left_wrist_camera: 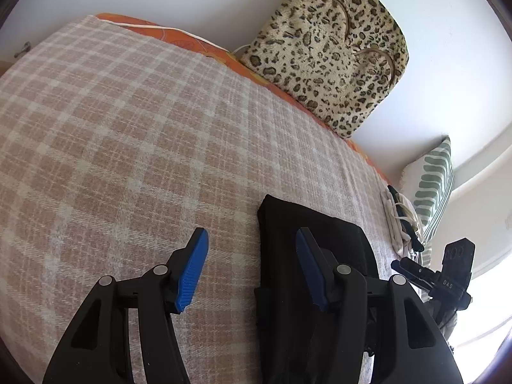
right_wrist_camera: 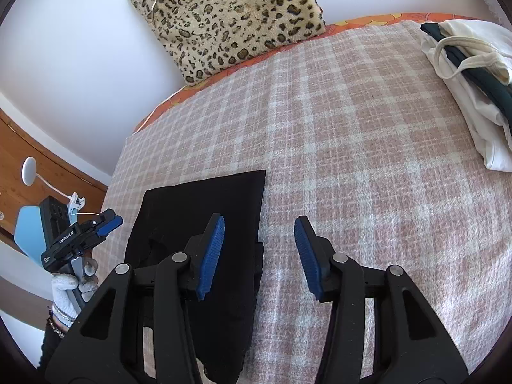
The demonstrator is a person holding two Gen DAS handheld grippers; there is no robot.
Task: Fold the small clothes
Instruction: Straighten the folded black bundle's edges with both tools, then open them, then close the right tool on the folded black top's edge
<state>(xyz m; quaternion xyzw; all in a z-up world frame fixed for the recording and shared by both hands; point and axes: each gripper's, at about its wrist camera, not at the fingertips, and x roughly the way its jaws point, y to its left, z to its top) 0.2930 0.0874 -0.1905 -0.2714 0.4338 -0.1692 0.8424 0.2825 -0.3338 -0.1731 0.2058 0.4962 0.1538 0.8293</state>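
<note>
A black garment (left_wrist_camera: 297, 275) lies flat on the pink plaid blanket (left_wrist_camera: 128, 128), folded into a long strip. My left gripper (left_wrist_camera: 251, 268) is open and empty, hovering over the garment's left edge. In the right wrist view the same garment (right_wrist_camera: 204, 204) lies at lower left, and my right gripper (right_wrist_camera: 259, 256) is open and empty above its right edge. Each gripper shows in the other's view: the right one (left_wrist_camera: 416, 270) at far right, the left one (right_wrist_camera: 108, 220) at far left in a gloved hand.
A pile of white and dark green clothes (right_wrist_camera: 470, 73) lies on the blanket (right_wrist_camera: 352, 128) at the right, also in the left wrist view (left_wrist_camera: 400, 220). A leopard-print cushion (left_wrist_camera: 329, 51) and a green striped pillow (left_wrist_camera: 432, 185) lean on the wall.
</note>
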